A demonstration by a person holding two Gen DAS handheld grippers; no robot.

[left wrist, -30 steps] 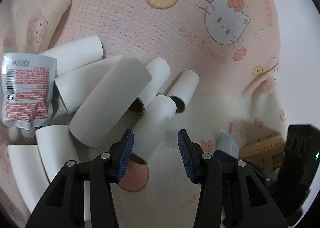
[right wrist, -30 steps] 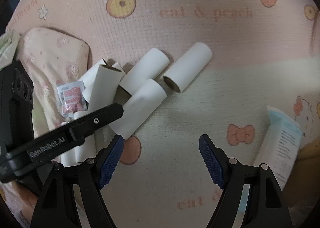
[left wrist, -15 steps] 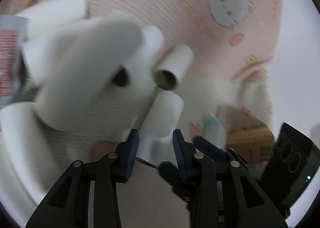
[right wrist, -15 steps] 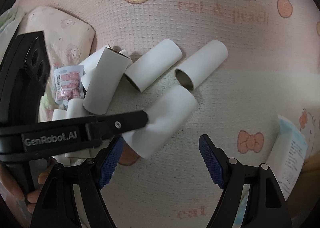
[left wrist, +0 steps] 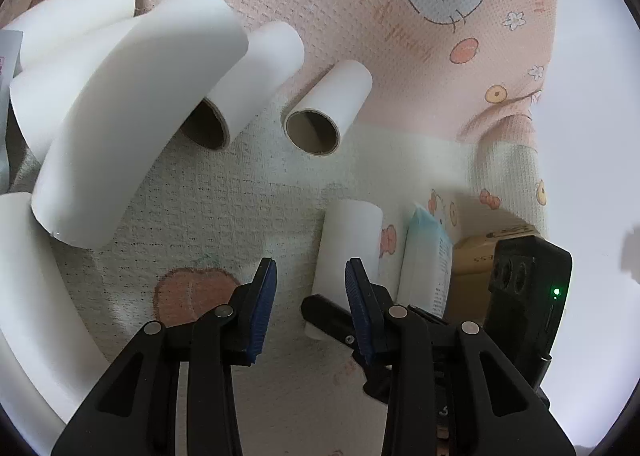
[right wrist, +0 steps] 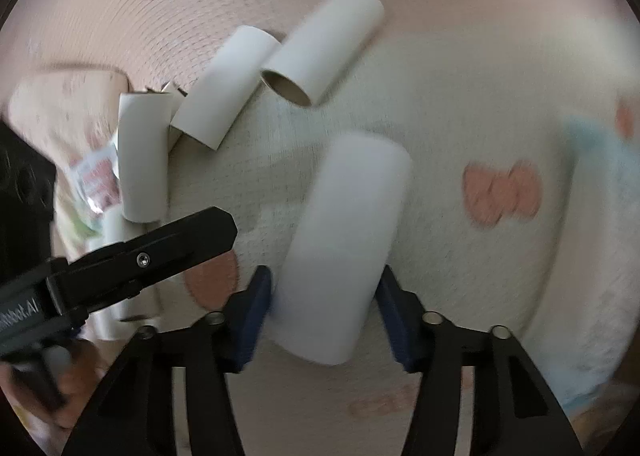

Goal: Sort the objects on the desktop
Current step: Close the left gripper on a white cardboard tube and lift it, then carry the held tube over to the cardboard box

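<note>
Several white cardboard tubes lie on a pink and cream Hello Kitty mat (left wrist: 248, 207). One tube (left wrist: 348, 256) lies apart from the pile; in the right wrist view it (right wrist: 344, 248) sits between the fingers of my right gripper (right wrist: 324, 308), whose pads stand at its two sides. Whether they press it is blurred. My left gripper (left wrist: 308, 304) is open and empty, just left of that tube. Two tubes with open brown ends (left wrist: 328, 111) (left wrist: 248, 83) lie behind, and the main pile (left wrist: 120, 115) is at the left.
A pale blue and white carton (left wrist: 428, 256) lies just right of the lone tube, with a brown cardboard box (left wrist: 476, 252) behind it. A red and white sachet (right wrist: 96, 175) lies by the pile. The mat's edge runs along the right.
My left gripper carried one tube right from the pile, set it down by the carton and opened. My right gripper came forward around that tube and its fingers narrowed.
</note>
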